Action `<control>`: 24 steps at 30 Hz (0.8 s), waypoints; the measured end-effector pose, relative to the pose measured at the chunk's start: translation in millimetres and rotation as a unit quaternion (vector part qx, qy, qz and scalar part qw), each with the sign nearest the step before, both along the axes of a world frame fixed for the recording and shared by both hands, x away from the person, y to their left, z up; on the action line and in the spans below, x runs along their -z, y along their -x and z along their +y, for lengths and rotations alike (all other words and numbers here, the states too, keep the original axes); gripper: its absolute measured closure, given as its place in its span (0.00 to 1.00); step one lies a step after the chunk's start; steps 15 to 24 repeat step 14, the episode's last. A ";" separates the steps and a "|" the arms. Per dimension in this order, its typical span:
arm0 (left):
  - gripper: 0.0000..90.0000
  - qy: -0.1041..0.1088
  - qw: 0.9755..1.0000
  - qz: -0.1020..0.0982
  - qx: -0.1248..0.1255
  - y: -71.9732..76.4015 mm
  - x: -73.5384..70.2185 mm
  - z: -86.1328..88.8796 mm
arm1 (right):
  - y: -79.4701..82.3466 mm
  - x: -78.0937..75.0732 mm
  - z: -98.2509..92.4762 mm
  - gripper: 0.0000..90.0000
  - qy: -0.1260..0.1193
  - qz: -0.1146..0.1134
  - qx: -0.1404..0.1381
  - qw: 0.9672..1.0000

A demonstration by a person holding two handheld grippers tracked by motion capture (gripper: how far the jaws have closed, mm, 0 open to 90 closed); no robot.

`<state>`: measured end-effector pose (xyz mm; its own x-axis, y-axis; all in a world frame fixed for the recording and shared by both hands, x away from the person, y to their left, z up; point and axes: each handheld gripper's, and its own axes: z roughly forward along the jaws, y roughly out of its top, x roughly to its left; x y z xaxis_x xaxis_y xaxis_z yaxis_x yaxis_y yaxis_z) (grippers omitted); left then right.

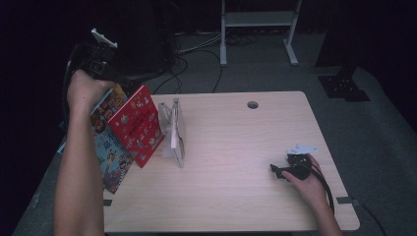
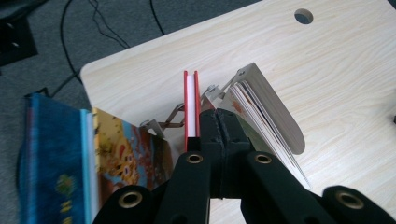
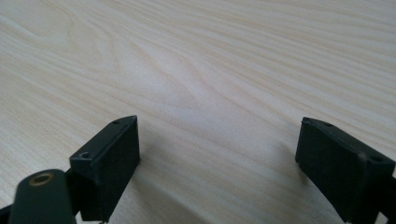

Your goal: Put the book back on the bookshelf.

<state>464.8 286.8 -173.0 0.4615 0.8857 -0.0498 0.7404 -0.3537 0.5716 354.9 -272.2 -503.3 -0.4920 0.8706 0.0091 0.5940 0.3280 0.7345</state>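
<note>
A red book (image 1: 136, 125) stands tilted near the table's left edge, leaning toward a pale book stand (image 1: 174, 130). Behind it lean a yellow picture book (image 1: 110, 105) and a blue one (image 1: 114, 160). My left gripper (image 1: 101, 61) is raised above and behind these books. In the left gripper view its jaws (image 2: 217, 123) are shut with nothing between them. The red book's top edge (image 2: 191, 102) shows just left of them, and a book with fanned pages (image 2: 268, 116) sits to the right. My right gripper (image 1: 279, 171) rests low on the table at the right, open (image 3: 219, 154) over bare wood.
The wooden table (image 1: 231, 196) has a round cable hole (image 1: 253, 104) near its far edge. Beyond it lie cables and a white frame (image 1: 258, 29) on grey floor. The books overhang the table's left edge. The yellow (image 2: 126, 154) and blue (image 2: 51, 163) books lie at the left gripper view's left.
</note>
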 end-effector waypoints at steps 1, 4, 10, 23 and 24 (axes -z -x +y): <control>1.00 -0.001 1.000 -0.003 0.002 1.2 -3.1 0.4 | 0.0 0.0 0.0 0.14 0.000 0.000 0.000 1.000; 1.00 -0.006 1.000 -0.008 0.000 4.7 -8.8 0.4 | 0.0 0.0 0.0 0.14 0.000 0.000 0.000 1.000; 1.00 -0.006 1.000 -0.008 0.001 7.1 -10.2 2.6 | 0.0 0.0 0.0 0.14 0.000 0.000 0.000 1.000; 1.00 -0.006 1.000 -0.007 0.002 7.6 -10.1 4.0 | 0.0 0.0 0.0 0.14 0.000 0.000 0.000 1.000; 1.00 -0.006 1.000 -0.007 0.002 7.6 -10.1 4.0 | 0.0 0.0 0.0 0.14 0.000 0.000 0.000 1.000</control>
